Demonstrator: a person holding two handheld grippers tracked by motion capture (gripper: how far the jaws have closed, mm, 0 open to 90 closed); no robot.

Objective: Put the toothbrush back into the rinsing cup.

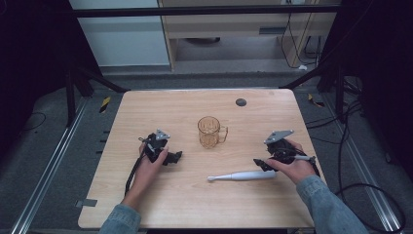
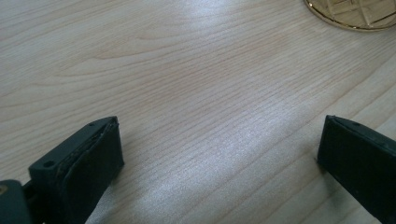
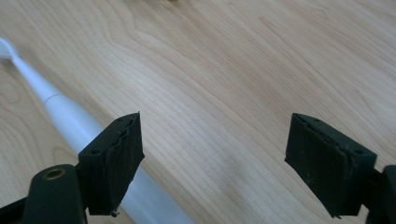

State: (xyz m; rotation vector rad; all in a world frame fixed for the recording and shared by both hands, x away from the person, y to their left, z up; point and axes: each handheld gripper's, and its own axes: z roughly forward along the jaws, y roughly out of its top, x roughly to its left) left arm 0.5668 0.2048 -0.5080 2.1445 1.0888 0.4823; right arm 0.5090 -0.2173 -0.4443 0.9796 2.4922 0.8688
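Your right hand-held gripper (image 3: pixel 212 158) hangs with its jaws spread wide over the wooden bench (image 3: pixel 243 70). A white electric toothbrush (image 3: pixel 70 119) lies behind the left jaw.

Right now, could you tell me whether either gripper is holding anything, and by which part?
Nothing is held: the left gripper and right gripper are open over bare table; the toothbrush lies outside the right jaws.

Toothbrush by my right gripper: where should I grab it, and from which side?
Grip the thick white handle of the toothbrush, not its thin neck. It lies flat, head toward the left, so probably come straight down with the open right gripper and close across its width near the right end.
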